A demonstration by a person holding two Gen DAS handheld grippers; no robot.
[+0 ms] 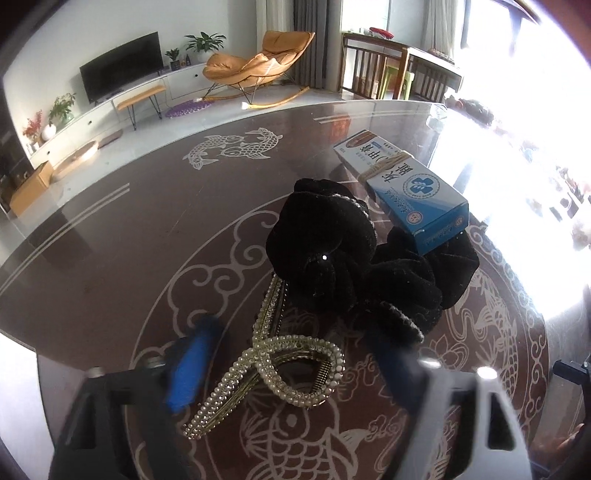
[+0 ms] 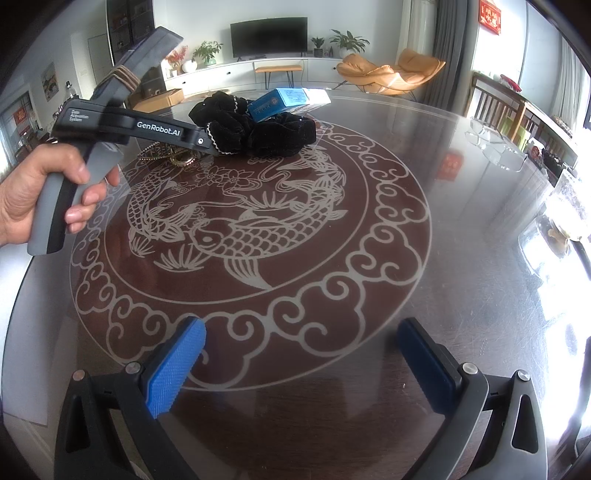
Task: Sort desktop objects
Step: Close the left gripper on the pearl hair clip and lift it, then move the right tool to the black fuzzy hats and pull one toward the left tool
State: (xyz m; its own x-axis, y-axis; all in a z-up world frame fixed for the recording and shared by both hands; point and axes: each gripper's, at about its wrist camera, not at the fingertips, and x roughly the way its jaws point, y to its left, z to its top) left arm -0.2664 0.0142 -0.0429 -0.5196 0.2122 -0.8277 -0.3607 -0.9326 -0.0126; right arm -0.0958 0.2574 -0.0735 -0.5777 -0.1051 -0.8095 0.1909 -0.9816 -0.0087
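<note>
My left gripper (image 1: 291, 354) is open, its blue pads on either side of a pearl-and-rhinestone hair clip (image 1: 280, 365) that lies on the glass table (image 1: 129, 229). Just beyond lie two black velvet scrunchies (image 1: 332, 251) with a blue-and-white box (image 1: 410, 184) bound by a rubber band resting on them. In the right wrist view the same scrunchies (image 2: 258, 127), box (image 2: 288, 100) and clip (image 2: 181, 158) sit at the far side, with the left tool (image 2: 147, 127) held over them. My right gripper (image 2: 301, 354) is open and empty above the table's near part.
The round dark glass table (image 2: 461, 221) has a white fish pattern. A clear glass object (image 2: 495, 147) stands at its far right edge. Beyond are a TV (image 2: 269, 35), an orange rocking chair (image 2: 391, 74) and wooden chairs (image 1: 373, 70).
</note>
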